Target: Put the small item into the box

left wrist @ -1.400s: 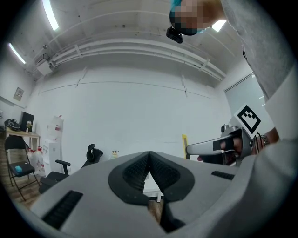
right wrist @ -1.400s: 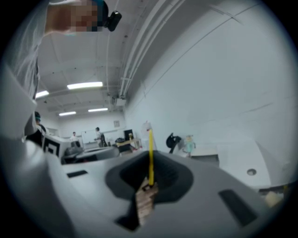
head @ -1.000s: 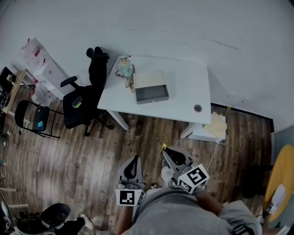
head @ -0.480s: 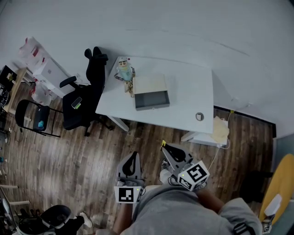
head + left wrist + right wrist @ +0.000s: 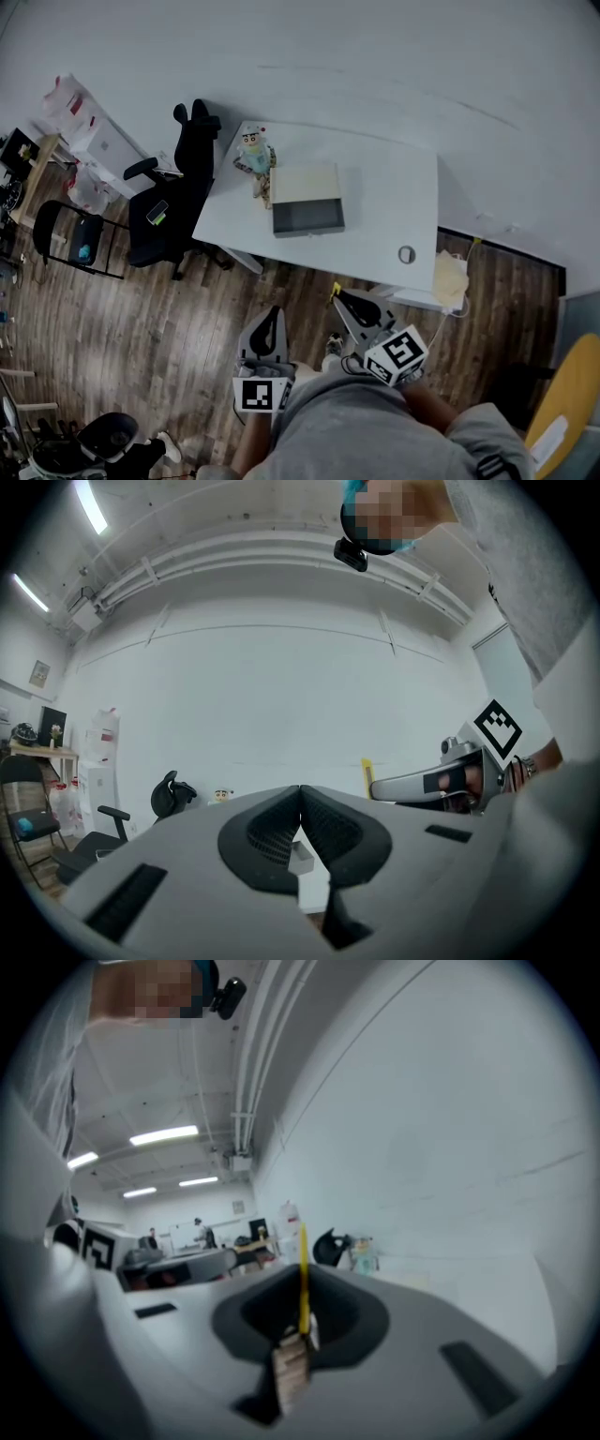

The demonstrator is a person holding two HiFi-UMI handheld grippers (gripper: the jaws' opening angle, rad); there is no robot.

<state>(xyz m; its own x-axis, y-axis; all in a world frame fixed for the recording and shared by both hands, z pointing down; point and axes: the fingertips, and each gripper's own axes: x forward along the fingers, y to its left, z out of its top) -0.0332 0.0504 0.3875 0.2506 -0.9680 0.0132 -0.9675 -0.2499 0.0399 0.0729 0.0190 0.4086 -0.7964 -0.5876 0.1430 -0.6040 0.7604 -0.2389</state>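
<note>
On the white table (image 5: 375, 202) sits an open grey box (image 5: 307, 214) with a cream lid behind it; the box (image 5: 302, 856) also shows through the left jaws' gap. Both grippers hang over the wood floor, short of the table. My left gripper (image 5: 272, 311) (image 5: 300, 791) is shut with nothing in it. My right gripper (image 5: 339, 296) (image 5: 303, 1283) is shut on a thin yellow strip (image 5: 303, 1265) whose tip (image 5: 335, 289) pokes out past the jaws. From the left gripper view the right gripper (image 5: 441, 780) and the strip (image 5: 366, 765) appear at the right.
A toy figure (image 5: 253, 150) stands at the table's left corner beside the box. A black office chair (image 5: 178, 187) is left of the table, a folding chair (image 5: 70, 239) farther left. A round grommet (image 5: 406, 254) and a cream bag (image 5: 448, 274) are at the table's right end.
The table and box have drifted lower and nearer in the head view as the person steps toward them. Both grippers keep their pose and stay shut.
</note>
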